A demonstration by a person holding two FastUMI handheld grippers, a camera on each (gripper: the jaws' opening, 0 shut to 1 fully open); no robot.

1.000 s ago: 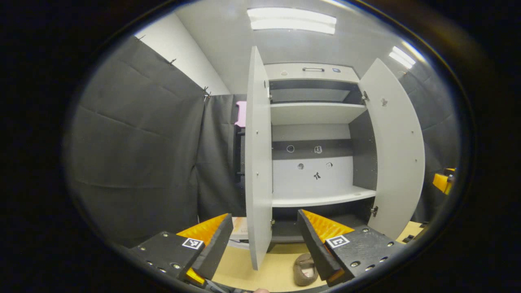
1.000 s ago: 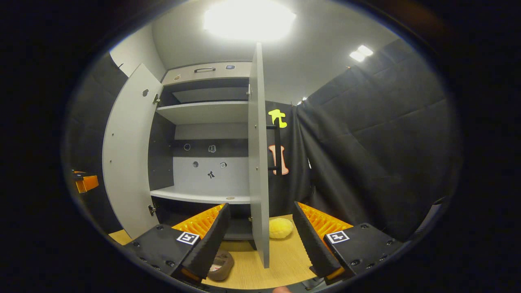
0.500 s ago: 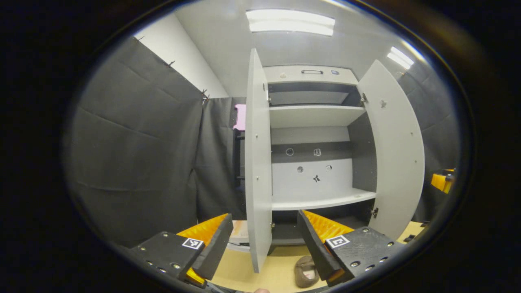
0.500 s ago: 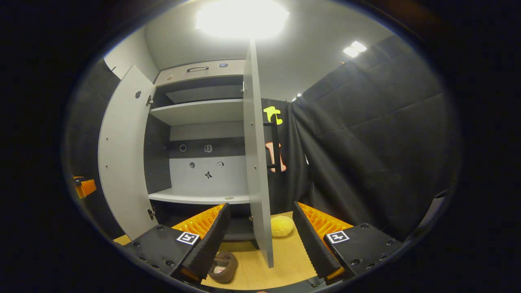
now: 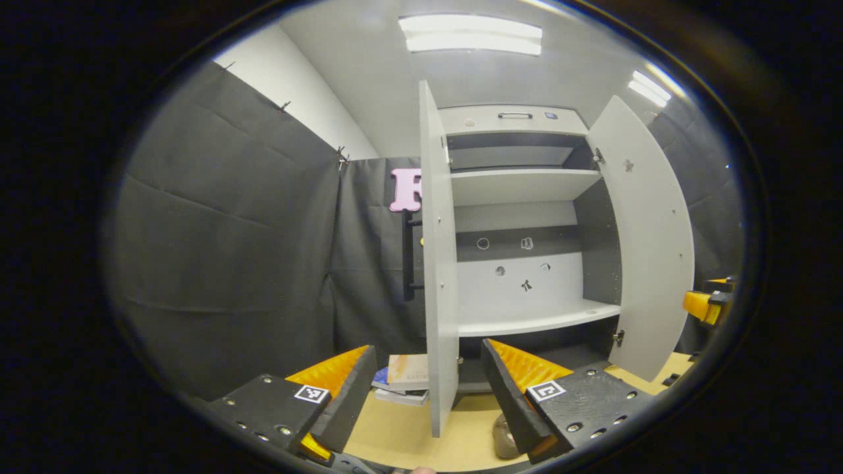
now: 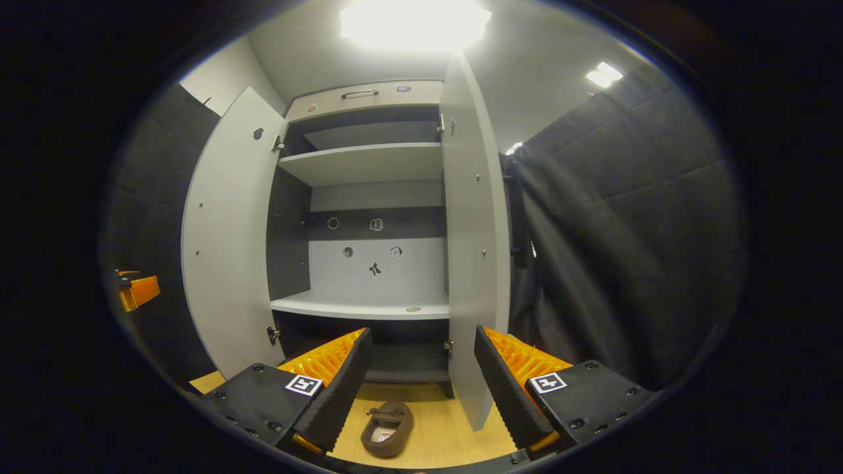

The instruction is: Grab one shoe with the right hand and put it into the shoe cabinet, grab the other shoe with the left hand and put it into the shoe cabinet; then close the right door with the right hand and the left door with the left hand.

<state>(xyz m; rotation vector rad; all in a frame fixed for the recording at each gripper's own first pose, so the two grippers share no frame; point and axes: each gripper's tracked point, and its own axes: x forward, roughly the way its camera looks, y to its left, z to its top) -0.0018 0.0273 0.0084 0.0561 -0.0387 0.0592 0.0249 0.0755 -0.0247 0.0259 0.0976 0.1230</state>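
Left gripper [image 5: 421,388] jaws wide apart, gripping nothing, pointed at the left door [image 5: 440,263] edge. Shoe cabinet [image 6: 375,217] has both doors open. Brown shoe [image 6: 387,429] on the wood floor [image 6: 435,434] before it. Right gripper [image 6: 418,385] also spread, empty, by the right door [image 6: 475,263].

right view has swung left, bringing the brown shoe [image 6: 387,430] between its fingers.

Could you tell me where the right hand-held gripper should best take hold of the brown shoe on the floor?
Probably across the brown shoe at its open collar, coming down from above: it lies sole-down with the opening upward, between the right hand-held gripper's open fingers.
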